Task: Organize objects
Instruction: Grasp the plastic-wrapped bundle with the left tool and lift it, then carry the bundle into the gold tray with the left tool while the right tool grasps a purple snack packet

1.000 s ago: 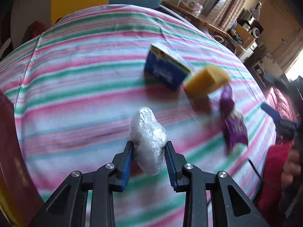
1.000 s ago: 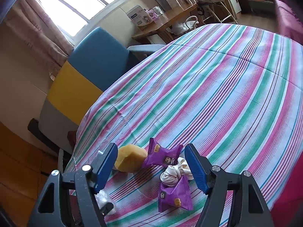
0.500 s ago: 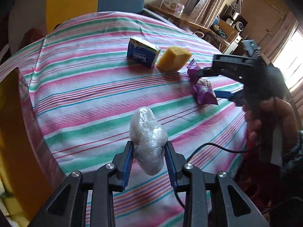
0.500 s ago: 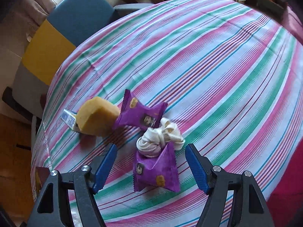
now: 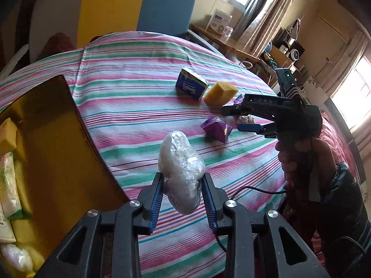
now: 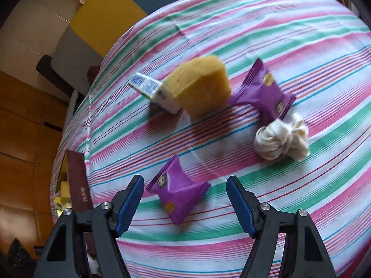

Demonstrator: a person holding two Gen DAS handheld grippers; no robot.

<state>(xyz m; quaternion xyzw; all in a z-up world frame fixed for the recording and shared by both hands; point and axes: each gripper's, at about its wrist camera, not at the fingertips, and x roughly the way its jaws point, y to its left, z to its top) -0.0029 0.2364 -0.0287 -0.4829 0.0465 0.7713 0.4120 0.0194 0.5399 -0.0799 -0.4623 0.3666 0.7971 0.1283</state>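
Observation:
My left gripper (image 5: 182, 193) is shut on a clear plastic-wrapped lump (image 5: 180, 173), held above the striped tablecloth (image 5: 129, 106) beside an open cardboard box (image 5: 39, 143). My right gripper (image 6: 185, 199) is open, low over a purple snack packet (image 6: 178, 191) that lies between its fingers; it also shows in the left wrist view (image 5: 234, 119). Farther off lie a yellow sponge (image 6: 199, 88), a blue and white tissue pack (image 6: 155, 90), a second purple packet (image 6: 262, 92) and a knotted white cloth (image 6: 281, 140).
The cardboard box holds several packets (image 5: 9, 176) and a wrapped lump (image 5: 16, 258). A blue, yellow and grey chair (image 5: 111, 7) stands behind the table. A side table with a box (image 5: 219, 20) and shelves stand at the back right.
My left gripper has pulled back towards the box with the lump still held. My right gripper has moved down and forward over the near purple packet.

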